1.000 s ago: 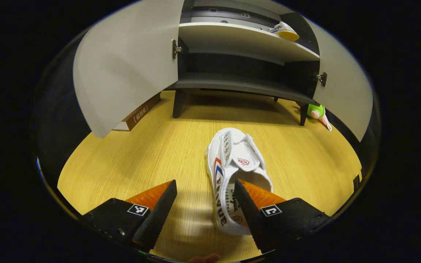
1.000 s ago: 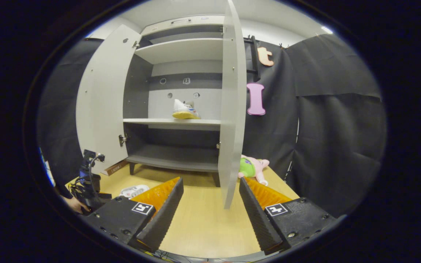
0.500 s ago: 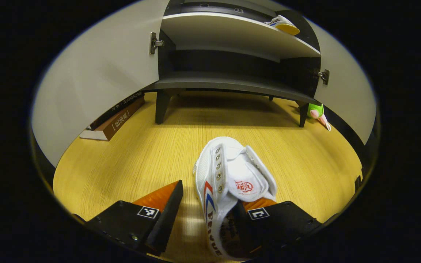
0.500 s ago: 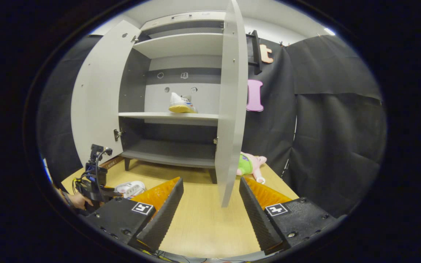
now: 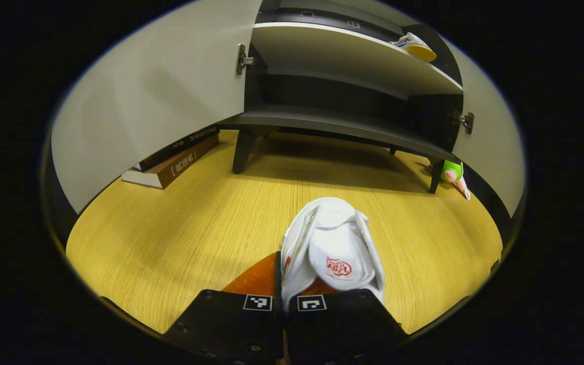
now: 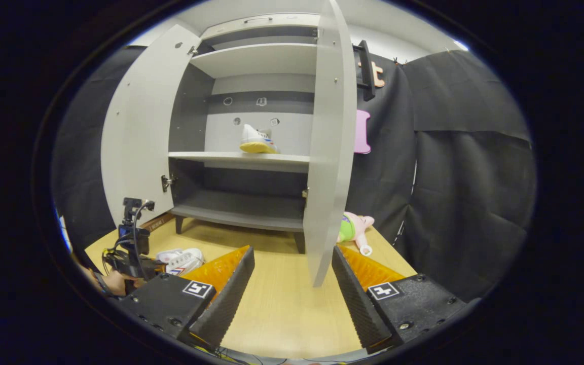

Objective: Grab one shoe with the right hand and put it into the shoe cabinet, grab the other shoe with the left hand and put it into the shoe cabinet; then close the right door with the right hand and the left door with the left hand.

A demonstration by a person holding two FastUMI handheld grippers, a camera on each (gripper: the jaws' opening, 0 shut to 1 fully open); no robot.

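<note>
A white shoe with red and blue stripes lies on the wooden floor before the open cabinet. My left gripper is shut on the near side wall of this shoe. In the right gripper view the same shoe and the left gripper sit low at the left. The other shoe stands on the cabinet's middle shelf, also seen as a yellow-soled shoe. My right gripper hangs open and empty, just short of the open right door. The left door is wide open.
Two stacked books lie by the cabinet's left leg, under the left door. A green and pink plush toy lies beside the right leg. Black cloth walls in the right side.
The left gripper slid forward over the shoe's side wall and shut on it. The right gripper drifted slightly and stayed open.
</note>
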